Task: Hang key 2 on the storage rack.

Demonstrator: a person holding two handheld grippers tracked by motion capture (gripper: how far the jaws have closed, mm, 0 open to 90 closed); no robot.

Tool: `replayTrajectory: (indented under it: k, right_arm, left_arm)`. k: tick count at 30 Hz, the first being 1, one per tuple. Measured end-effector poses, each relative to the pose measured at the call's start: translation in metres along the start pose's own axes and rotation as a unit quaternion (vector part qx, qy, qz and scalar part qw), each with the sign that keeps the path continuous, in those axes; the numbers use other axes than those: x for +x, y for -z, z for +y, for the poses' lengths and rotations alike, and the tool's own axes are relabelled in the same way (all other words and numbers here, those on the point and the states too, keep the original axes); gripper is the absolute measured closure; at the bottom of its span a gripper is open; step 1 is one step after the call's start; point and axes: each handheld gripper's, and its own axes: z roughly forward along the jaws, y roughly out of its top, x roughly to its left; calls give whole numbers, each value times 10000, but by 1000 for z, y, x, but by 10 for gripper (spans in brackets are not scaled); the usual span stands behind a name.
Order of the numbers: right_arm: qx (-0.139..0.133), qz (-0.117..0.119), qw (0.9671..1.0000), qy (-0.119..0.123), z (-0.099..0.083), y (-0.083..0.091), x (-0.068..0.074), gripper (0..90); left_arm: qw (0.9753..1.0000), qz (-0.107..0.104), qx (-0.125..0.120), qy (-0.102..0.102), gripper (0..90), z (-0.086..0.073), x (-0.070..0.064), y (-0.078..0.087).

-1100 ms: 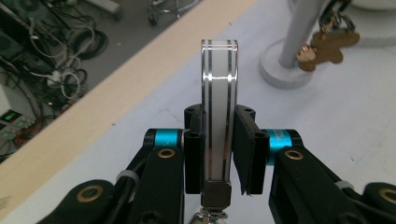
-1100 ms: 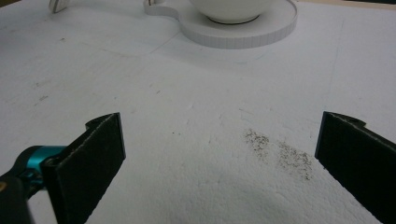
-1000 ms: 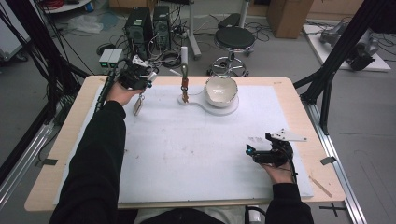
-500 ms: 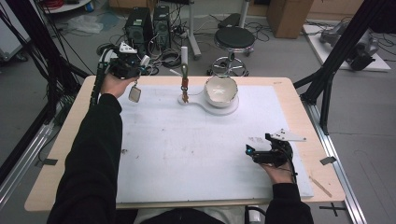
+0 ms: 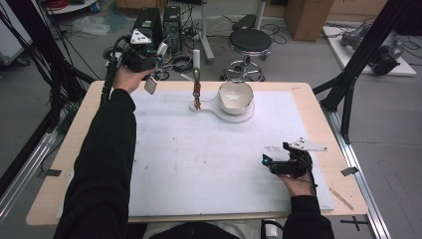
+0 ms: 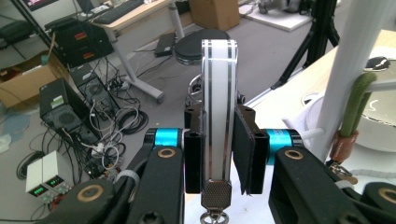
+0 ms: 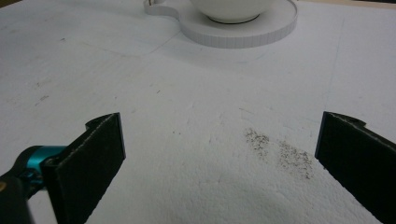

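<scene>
White table [image 5: 189, 164]; left gripper [image 6: 219, 154] clamps perhaps a lighter [image 6: 218, 112].

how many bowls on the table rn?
1. A white bowl sits on the white base at the far middle of the table, right of the upright stand. Nothing large enough on the table to hide another.

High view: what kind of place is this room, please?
Probably a laboratory or workshop for recording. Computer towers with tangled cables stand on the floor behind the table, black frame struts surround it, and a stool stands nearby.
</scene>
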Motion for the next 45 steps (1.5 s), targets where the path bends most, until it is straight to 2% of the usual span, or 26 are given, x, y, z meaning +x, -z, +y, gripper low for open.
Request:
replayTrajectory:
  k: [5,10,11,14,17,21,27,36,42,43,45]
  right_arm:
    - [-26,-6,10000,12,0,0,0,7]
    - [-30,2,10000,16,0,0,0,7]
    - [-32,-4,10000,5,0,0,0,7]
    - [-10,2,10000,-12,0,0,0,8]
    - [-12,2,10000,8,0,0,0,8]
    - [-35,-6,10000,12,0,0,-1,8]
    - [-20,-10,10000,6,0,1,0,8]
    - [-31,-21,10000,0,-1,2,-1,7]
    - [-21,-16,10000,8,-1,2,-1,7]
    - [-10,-22,10000,10,-1,2,-1,7]
    - [-9,-13,10000,5,-1,1,-1,7]
  left_arm:
    - [9999,56,-78,-134,750,14,-10,-4]
    - [9997,167,-83,-129,750,16,-14,-7]
    - [9999,105,-91,-61,750,17,-17,-9]
    - [9999,96,-87,-86,750,18,-21,-12]
    - [9999,59,-105,-29,750,25,-28,-16]
    - [9998,47,-171,30,750,32,-36,-22]
    - [9998,88,-204,14,750,39,-45,-28]
    - [9998,117,-65,160,749,37,-52,-35]
    - [9994,304,-46,149,750,35,-58,-39]
    - [9990,428,-5,140,750,34,-60,-42]
    - [9987,470,50,191,750,33,-60,-45]
